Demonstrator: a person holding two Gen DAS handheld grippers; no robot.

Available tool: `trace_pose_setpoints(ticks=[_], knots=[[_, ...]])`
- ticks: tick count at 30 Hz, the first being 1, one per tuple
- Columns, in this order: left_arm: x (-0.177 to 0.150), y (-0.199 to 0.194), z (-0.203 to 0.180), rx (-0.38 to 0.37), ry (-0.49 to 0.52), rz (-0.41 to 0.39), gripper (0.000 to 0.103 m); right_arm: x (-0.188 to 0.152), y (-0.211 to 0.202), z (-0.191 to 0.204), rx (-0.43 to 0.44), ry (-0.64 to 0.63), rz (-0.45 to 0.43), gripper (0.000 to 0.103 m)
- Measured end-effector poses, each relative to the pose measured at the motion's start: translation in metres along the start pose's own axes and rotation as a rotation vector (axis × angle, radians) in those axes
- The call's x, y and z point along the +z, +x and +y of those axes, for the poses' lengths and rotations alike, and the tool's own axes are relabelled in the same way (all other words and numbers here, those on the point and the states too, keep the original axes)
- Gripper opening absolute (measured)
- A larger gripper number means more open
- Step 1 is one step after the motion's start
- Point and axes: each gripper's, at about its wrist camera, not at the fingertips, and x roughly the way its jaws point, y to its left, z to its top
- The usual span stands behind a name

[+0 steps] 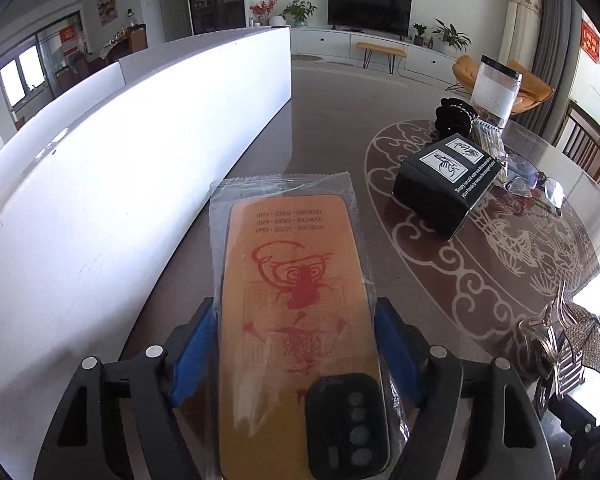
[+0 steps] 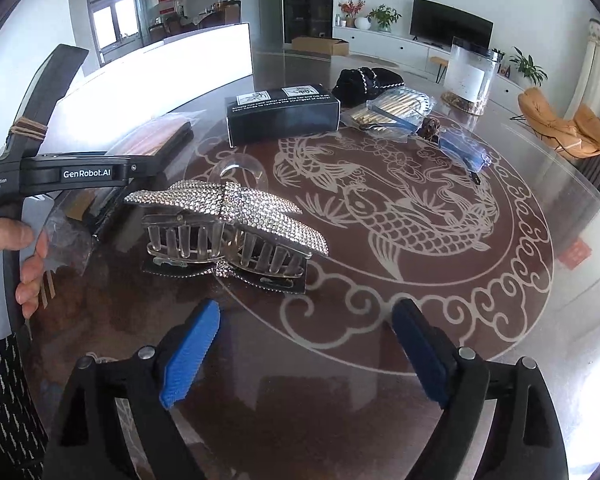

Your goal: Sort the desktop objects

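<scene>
A: How many things were on the table (image 2: 440, 312) then?

B: I counted one phone case (image 1: 296, 320), orange with a red print and sealed in a clear sleeve; one black box (image 2: 283, 114); one rhinestone hair clip (image 2: 228, 226); one clear jar (image 2: 470, 76); one pair of glasses (image 1: 534, 184); one black scrunchie-like bundle (image 2: 366, 82); and one clear packet of gold-coloured pieces (image 2: 392, 110). A white bin (image 1: 120, 152) stood along the far left.

A: And the case, where was it against the jaws?

B: It lay flat on the table, lengthwise between the two blue pads of the left gripper (image 1: 296, 344). The pads sat at the sleeve's two long edges, at about its middle. Whether they truly pinched it, I could not tell.

A: The other gripper?

B: The right gripper (image 2: 306, 350) had its jaws spread wide with nothing between them, only bare table. The hair clip lay just ahead, nearer the left pad, apart from both. A person's hand (image 2: 8, 268) held the left gripper's handle.
</scene>
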Motion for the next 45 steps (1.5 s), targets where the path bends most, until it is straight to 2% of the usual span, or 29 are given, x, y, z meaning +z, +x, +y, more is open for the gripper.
trace_pose_setpoints(ticks=[3, 5, 7, 11, 13, 15, 21, 23, 26, 27, 30, 35, 41, 45], knots=[[-0.009, -0.008, -0.003, -0.029, 0.035, 0.002, 0.075, 0.000, -0.002, 0.000, 0.021, 0.001, -0.014, 0.089], [-0.015, -0.013, -0.009, -0.045, 0.049, 0.005, 0.075, 0.000, -0.006, 0.000, 0.150, 0.058, -0.044, 0.089], [-0.019, -0.017, -0.019, -0.062, 0.081, 0.006, 0.075, 0.006, -0.007, 0.008, 0.180, 0.078, -0.064, 0.090], [-0.024, -0.021, -0.030, -0.084, 0.114, 0.006, 0.075, 0.023, 0.006, 0.022, 0.112, 0.101, -0.082, 0.090], [-0.024, -0.022, -0.030, -0.087, 0.114, 0.006, 0.075, 0.028, 0.016, 0.016, 0.079, 0.139, -0.048, 0.083], [-0.024, -0.021, -0.030, -0.085, 0.114, 0.006, 0.075, 0.027, 0.013, 0.004, 0.042, 0.152, -0.057, 0.083], [-0.025, -0.020, -0.033, -0.077, 0.109, 0.005, 0.078, -0.007, -0.010, -0.036, -0.080, 0.000, -0.025, 0.088], [-0.024, -0.019, -0.034, -0.076, 0.111, 0.007, 0.081, -0.025, -0.023, -0.056, -0.086, 0.025, -0.011, 0.088], [-0.024, -0.018, -0.034, -0.073, 0.108, 0.015, 0.088, -0.046, -0.040, -0.081, -0.048, 0.127, 0.005, 0.088], [-0.025, -0.017, -0.033, -0.069, 0.104, 0.021, 0.094, -0.053, -0.046, -0.085, -0.036, 0.159, -0.003, 0.090], [-0.024, -0.015, -0.031, -0.061, 0.092, 0.031, 0.098, -0.062, -0.057, -0.088, -0.005, 0.248, -0.032, 0.093], [-0.024, -0.014, -0.031, -0.051, 0.080, 0.042, 0.103, -0.045, -0.049, -0.077, -0.044, 0.308, -0.057, 0.095], [-0.025, -0.014, -0.030, -0.050, 0.079, 0.042, 0.103, -0.018, -0.019, -0.067, -0.154, 0.327, -0.011, 0.096], [-0.025, -0.014, -0.030, -0.050, 0.079, 0.042, 0.103, -0.016, -0.010, -0.062, -0.202, 0.303, 0.015, 0.103]])
